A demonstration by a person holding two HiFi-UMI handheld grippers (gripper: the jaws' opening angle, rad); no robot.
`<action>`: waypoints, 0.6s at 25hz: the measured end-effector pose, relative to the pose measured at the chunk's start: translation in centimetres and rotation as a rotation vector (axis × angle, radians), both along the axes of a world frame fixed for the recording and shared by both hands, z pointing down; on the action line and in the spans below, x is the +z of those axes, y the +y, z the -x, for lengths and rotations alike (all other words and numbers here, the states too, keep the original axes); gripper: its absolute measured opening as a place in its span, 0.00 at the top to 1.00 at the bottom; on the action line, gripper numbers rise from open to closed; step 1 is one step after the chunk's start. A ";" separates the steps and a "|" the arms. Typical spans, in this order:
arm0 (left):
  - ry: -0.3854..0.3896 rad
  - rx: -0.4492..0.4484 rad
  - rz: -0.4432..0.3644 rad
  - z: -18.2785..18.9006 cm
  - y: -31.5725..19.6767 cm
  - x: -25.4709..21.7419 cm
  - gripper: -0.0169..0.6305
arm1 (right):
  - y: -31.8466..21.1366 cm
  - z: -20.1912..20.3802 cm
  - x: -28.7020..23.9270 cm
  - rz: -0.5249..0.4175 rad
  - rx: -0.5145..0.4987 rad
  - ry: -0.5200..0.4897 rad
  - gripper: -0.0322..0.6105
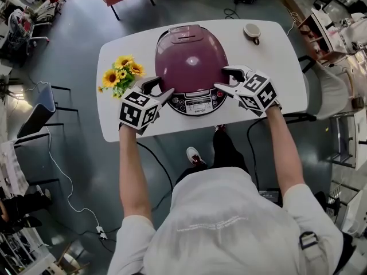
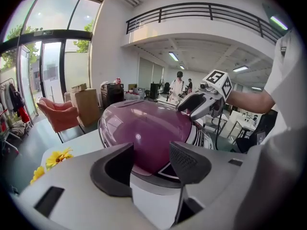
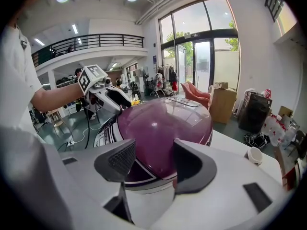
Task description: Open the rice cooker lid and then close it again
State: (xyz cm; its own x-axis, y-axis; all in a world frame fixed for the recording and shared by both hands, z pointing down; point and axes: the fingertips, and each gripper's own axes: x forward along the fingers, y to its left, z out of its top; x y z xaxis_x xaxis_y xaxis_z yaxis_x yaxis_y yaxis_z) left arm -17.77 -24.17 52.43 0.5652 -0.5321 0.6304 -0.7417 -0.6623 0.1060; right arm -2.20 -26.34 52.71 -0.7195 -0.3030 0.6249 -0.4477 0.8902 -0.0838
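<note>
Left hand-held gripper (image 1: 164,86) beside rice cooker (image 1: 191,62); panel (image 1: 198,103) print illegible.

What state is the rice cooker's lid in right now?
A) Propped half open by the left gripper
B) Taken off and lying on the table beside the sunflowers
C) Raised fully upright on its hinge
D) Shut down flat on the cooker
D: the purple lid lies flat and closed, its front edge meeting the control panel with no gap showing in any view.
</note>
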 end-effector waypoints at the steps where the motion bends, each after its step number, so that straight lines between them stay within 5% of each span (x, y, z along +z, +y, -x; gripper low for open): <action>1: 0.006 -0.006 -0.005 0.0 0.0 0.0 0.60 | 0.0 0.0 0.0 -0.001 0.005 -0.007 0.57; 15: 0.091 -0.073 -0.084 0.3 -0.1 0.1 0.61 | -0.4 -0.2 0.4 -0.014 0.079 -0.060 0.56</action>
State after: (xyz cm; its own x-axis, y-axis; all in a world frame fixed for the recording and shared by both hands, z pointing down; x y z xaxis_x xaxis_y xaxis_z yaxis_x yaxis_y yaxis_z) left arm -18.03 -24.25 52.53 0.5760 -0.6222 0.5302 -0.7779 -0.6165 0.1216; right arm -1.98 -26.76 53.08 -0.7291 -0.3684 0.5768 -0.5109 0.8537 -0.1005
